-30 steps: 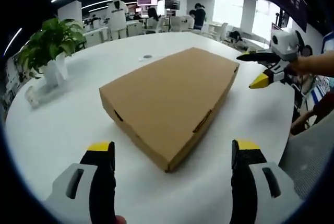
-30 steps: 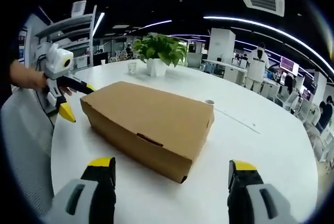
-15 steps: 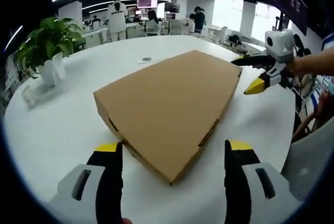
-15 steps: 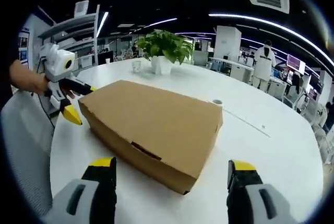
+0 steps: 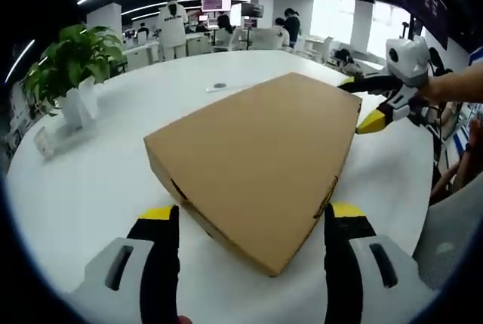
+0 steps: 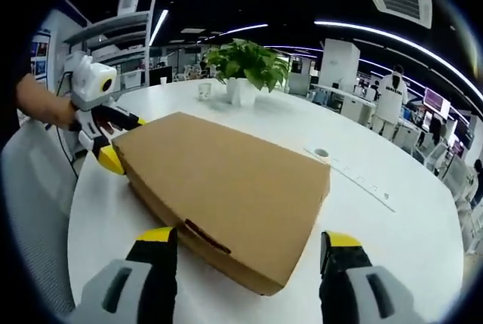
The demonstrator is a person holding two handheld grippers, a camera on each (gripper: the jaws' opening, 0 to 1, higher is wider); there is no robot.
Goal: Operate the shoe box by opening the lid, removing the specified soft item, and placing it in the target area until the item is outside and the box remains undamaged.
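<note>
Both grippers have closed in on the shut shoe box (image 5: pixel 260 158) near the table's (image 5: pixel 90 180) edge; the left gripper (image 5: pixel 253 218) and right gripper (image 6: pixel 249 245) gape wide, holding nothing, so lid-lifting looks imminent.
</note>
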